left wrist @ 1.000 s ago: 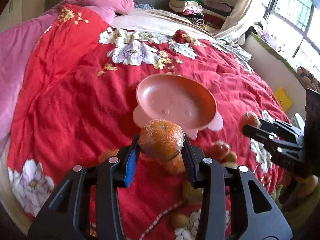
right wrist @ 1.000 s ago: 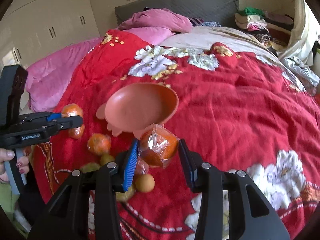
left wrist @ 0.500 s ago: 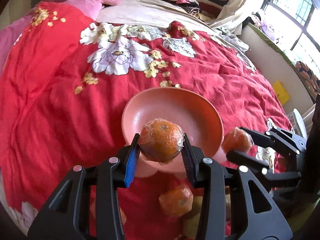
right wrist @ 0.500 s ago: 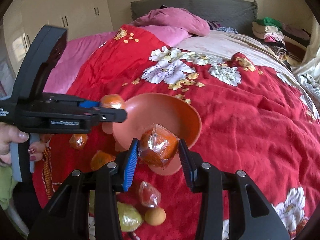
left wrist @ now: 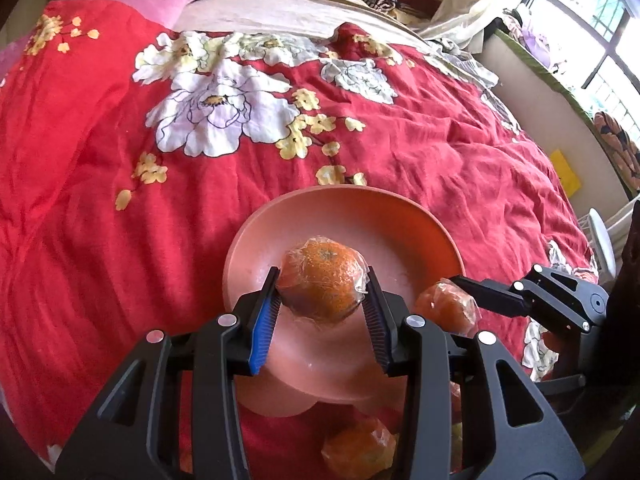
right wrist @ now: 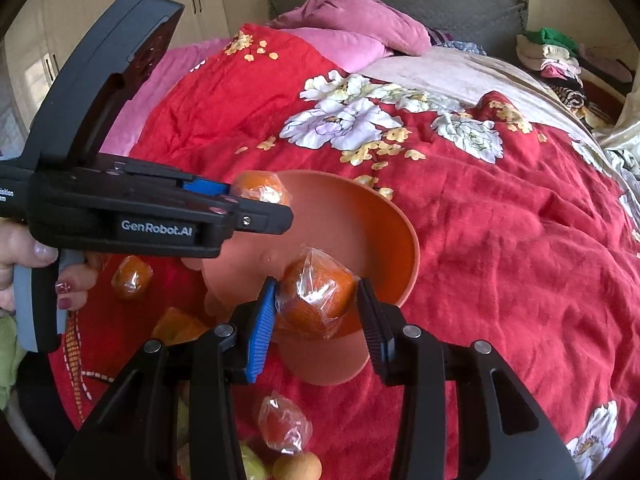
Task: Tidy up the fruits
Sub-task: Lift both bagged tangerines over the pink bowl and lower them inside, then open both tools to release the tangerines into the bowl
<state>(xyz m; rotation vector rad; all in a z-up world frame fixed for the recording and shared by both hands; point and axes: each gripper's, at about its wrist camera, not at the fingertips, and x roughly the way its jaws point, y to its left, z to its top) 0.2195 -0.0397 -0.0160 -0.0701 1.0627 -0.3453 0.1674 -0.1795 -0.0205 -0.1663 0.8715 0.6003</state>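
Bright daylight comes from the window [left wrist: 600, 36] at two o'clock in the left wrist view, blown out to white. Both fisheye pictures bend strongly toward dark vignetted corners, and glare glints off the plastic wrap [right wrist: 316, 276] on the fruit.

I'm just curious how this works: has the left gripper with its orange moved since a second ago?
Yes. The left gripper has carried its wrapped orange forward over the pink bowl; earlier the bowl lay ahead of it on the red quilt.

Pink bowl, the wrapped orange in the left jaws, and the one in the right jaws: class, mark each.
pink bowl [left wrist: 400, 216]: left wrist view, far inner wall.
left wrapped orange [left wrist: 324, 280]: left wrist view, peel centre.
right wrapped orange [right wrist: 316, 296]: right wrist view, wrapped front.
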